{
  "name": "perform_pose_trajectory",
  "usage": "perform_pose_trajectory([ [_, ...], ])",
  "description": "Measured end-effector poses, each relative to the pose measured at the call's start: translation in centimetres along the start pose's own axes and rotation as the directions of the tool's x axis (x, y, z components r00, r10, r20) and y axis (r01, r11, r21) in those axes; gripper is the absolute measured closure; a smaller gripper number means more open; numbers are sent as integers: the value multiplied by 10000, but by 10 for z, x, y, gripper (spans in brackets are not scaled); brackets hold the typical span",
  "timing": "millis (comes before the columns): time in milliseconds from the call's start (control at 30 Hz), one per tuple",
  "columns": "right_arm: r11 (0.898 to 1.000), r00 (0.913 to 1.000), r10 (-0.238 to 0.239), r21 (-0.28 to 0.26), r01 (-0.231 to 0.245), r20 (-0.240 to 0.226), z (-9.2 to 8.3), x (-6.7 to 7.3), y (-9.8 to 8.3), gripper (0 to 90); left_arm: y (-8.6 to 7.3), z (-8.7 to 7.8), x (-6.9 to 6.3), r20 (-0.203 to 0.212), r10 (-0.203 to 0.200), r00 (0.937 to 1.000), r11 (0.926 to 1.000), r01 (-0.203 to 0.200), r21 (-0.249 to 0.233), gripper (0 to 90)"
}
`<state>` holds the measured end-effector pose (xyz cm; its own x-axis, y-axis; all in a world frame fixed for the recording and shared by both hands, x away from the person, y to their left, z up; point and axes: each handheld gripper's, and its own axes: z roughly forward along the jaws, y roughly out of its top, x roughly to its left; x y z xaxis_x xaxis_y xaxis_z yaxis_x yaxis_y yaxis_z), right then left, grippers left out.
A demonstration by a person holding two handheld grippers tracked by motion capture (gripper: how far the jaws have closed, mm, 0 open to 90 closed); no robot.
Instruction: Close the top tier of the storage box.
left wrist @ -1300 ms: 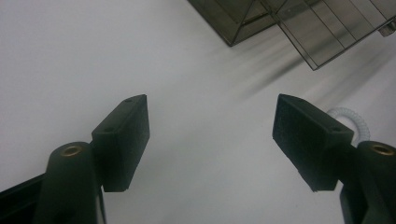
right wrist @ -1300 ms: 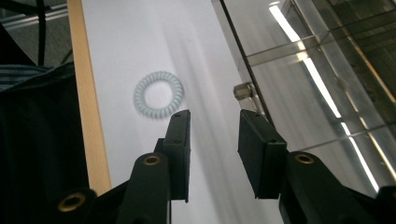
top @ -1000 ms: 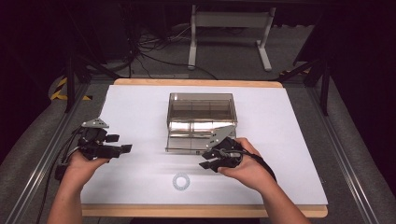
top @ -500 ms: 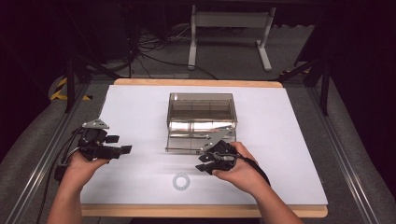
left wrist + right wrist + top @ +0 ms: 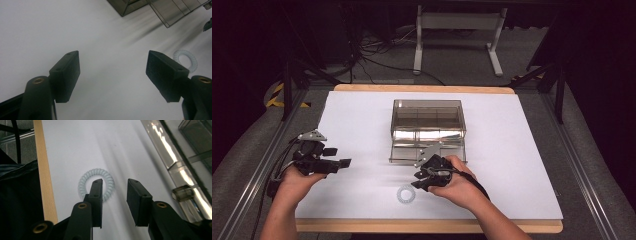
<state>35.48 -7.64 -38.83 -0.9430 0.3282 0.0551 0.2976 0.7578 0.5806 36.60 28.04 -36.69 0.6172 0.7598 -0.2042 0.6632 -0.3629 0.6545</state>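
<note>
R gripper (image 5: pixel 421 181) dropped toward coil tie (image 5: pixel 405 194); clear box (image 5: pixel 428 120) just behind.

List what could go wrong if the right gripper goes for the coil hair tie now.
1. The right gripper stands open with one jaw over the coil hair tie, the other off to its side; closing could pinch only one edge, or push the coil away.
2. The clear organizer box and its knob sit close by; a wide swing might knock them.

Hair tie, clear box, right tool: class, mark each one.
hair tie (image 5: pixel 85 178): right gripper view, upper left of its coil.
clear box (image 5: pixel 428 105): high view, far rim.
right tool (image 5: pixel 418 181): high view, between its tips.
</note>
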Motion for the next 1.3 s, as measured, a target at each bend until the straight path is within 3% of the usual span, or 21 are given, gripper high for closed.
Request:
perform_pose_trajectory([
  [200,9996,9996,-126,261,133,-268,18,0,2,668,-4,-2,1,3,-45,10000,10000,45,82,279],
  [467,9968,9999,-161,778,162,-17,34,0,3,676,-6,-3,2,-96,-35,9999,9998,38,220,279],
  [967,9905,9993,-350,1332,329,134,48,3,6,755,-6,-4,3,-126,-31,9999,9996,35,273,278],
  [1167,9844,9965,-744,1628,671,386,50,8,8,826,-6,-4,3,-164,-31,9999,9997,35,245,278],
  [1300,9853,9973,-606,1623,532,413,50,9,8,832,-5,-3,2,-126,-3,9999,9996,7,284,278],
])
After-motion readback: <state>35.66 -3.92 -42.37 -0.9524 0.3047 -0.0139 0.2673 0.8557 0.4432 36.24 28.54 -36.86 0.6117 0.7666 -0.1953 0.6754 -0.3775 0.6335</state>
